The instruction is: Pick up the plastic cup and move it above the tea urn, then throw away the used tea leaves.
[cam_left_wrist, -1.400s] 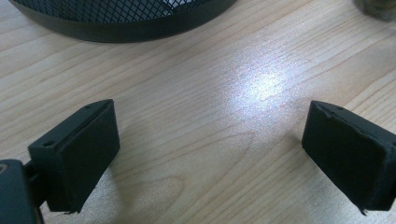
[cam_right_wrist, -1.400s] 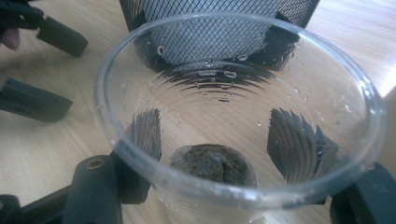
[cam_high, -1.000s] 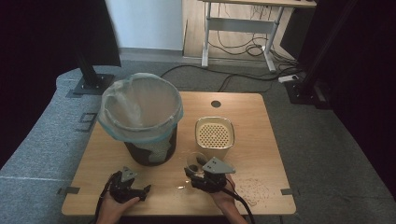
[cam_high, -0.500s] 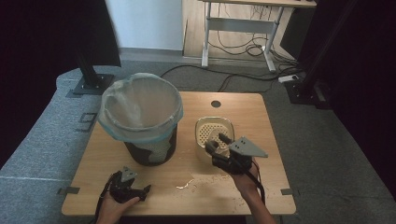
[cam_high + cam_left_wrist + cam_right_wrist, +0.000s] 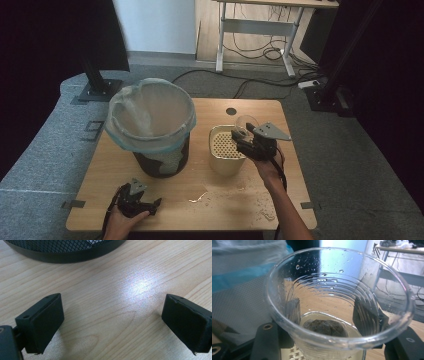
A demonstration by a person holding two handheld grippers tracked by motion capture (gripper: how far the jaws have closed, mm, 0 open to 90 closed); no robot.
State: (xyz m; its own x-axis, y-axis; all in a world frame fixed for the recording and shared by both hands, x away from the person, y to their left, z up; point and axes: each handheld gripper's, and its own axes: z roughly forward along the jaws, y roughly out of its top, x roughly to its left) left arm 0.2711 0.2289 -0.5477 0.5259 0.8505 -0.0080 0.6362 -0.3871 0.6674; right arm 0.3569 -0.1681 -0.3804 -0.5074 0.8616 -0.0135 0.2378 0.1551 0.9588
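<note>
Your right gripper (image 5: 243, 141) clamps the clear cup (image 5: 337, 312) upright above the strainer tub (image 5: 225, 155), keeping its liquid in; your left gripper (image 5: 142, 202) rests released near the table's (image 5: 280, 200) front edge.

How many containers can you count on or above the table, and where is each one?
3: a lined bin at the table's left-centre, a cream strainer box to its right, and a clear plastic cup clamped in the right hand-held gripper above that box.

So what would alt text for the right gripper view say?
A clear plastic cup, gripped between the right gripper's two black jaws, holds a little liquid and a dark lump. Behind it are a bag-lined bin and a wooden table.
</note>
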